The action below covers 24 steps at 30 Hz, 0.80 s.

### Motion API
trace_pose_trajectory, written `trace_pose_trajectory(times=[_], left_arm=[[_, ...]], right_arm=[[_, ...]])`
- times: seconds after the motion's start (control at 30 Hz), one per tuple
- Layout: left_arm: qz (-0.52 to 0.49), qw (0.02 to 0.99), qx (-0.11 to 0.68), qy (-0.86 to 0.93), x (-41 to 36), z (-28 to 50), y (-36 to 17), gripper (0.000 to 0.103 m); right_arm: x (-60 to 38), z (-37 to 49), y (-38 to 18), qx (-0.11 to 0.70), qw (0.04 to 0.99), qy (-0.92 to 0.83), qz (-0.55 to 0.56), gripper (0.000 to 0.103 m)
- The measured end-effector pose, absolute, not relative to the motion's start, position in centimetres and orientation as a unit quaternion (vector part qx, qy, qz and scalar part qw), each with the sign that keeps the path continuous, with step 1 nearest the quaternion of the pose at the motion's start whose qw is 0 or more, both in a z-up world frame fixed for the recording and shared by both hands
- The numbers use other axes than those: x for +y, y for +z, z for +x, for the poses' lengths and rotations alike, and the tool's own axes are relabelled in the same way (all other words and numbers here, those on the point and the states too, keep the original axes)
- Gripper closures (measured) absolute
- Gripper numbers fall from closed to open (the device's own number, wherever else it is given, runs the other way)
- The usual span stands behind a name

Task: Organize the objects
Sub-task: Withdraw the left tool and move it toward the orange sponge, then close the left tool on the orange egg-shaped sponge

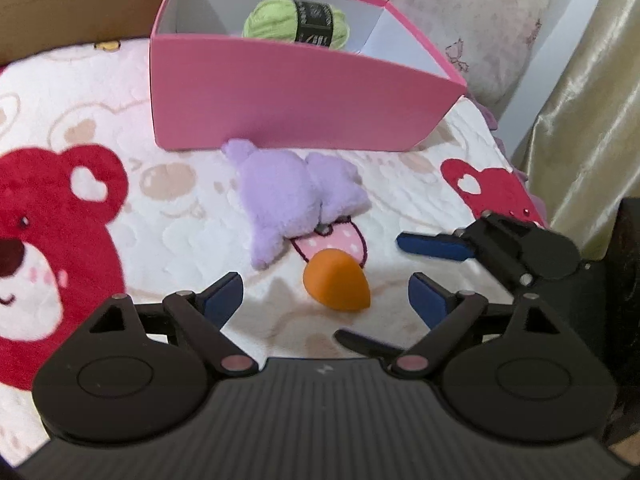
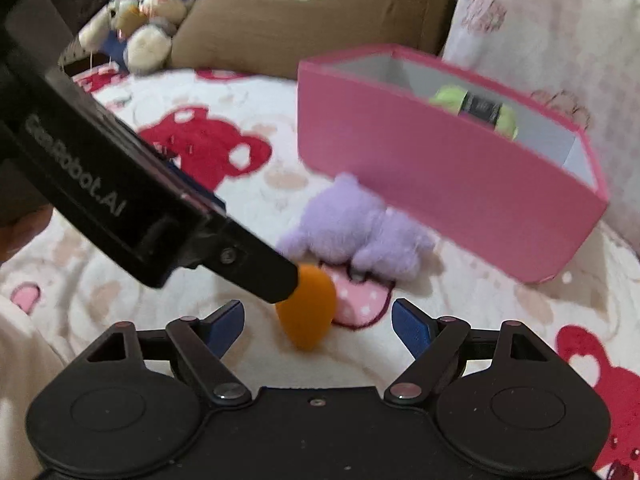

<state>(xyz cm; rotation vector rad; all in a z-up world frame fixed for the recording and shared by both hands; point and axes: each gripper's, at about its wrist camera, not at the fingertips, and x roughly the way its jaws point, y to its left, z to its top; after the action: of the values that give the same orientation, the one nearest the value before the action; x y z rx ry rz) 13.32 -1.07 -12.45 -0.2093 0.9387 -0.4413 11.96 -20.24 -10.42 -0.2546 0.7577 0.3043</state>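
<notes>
One orange egg-shaped sponge [image 1: 335,285] and one purple plush toy [image 1: 294,196] are lying on the blanket in front of one pink box [image 1: 296,104].
One green yarn ball [image 1: 296,24] is sitting inside the box. The left gripper [image 1: 326,296] and the right gripper [image 2: 318,322] are both gaping wide and gripping nothing, with the sponge lying ahead between their blue pads. The left gripper's body is crossing the right view, hiding part of the sponge. A bear-print blanket [image 1: 80,128] is covering the surface; pillows [image 2: 304,12] are leaning behind.

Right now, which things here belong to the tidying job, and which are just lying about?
Job:
pink box
green yarn, already in the box
purple plush toy
orange sponge

Lying about:
bear blanket
brown pillow
stuffed rabbit
curtain
</notes>
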Motion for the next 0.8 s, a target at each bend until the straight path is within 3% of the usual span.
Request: trace_pose_trajectory(times=[0.13,0.23,0.3,0.33,0.37,0.4,0.43,0.5,0.8], left_arm=[[-0.104,0.863,0.445,-0.216,-1.7,13.6,-13.6,0.018],[-0.118,0.855,0.454,-0.221,-2.1,13.9,-14.8,0.043],[-0.138,0.848,0.461,-0.223,-2.0,14.1,-15.5,0.052],[-0.151,0.844,0.464,-0.223,-1.8,14.2,-15.8,0.056],[-0.164,0.839,0.467,-0.225,-1.7,14.3,-16.1,0.067],[-0.176,0.836,0.469,-0.225,-1.5,14.3,-16.2,0.074],[-0.181,0.835,0.468,-0.226,-1.3,14.3,-16.2,0.074],[-0.184,0.836,0.463,-0.229,-1.1,14.2,-16.0,0.075],[-0.181,0.833,0.467,-0.235,-1.3,13.7,-15.1,0.075]], right_arm=[[-20.1,12.1,-11.5,0.379,0.904,0.166,-0.104,0.02],[-20.3,12.5,-12.1,0.385,0.903,0.168,-0.087,0.029],[-20.6,13.0,-12.3,0.385,0.908,0.146,-0.081,0.031],[-20.8,13.2,-12.5,0.386,0.908,0.144,-0.078,0.038],[-20.8,13.2,-12.5,0.385,0.908,0.145,-0.074,0.042],[-20.8,13.2,-12.5,0.383,0.909,0.147,-0.073,0.052],[-20.7,13.1,-12.4,0.382,0.909,0.149,-0.075,0.063],[-20.5,12.9,-12.2,0.378,0.911,0.142,-0.083,0.067],[-20.1,12.3,-11.0,0.386,0.911,0.127,-0.074,0.069]])
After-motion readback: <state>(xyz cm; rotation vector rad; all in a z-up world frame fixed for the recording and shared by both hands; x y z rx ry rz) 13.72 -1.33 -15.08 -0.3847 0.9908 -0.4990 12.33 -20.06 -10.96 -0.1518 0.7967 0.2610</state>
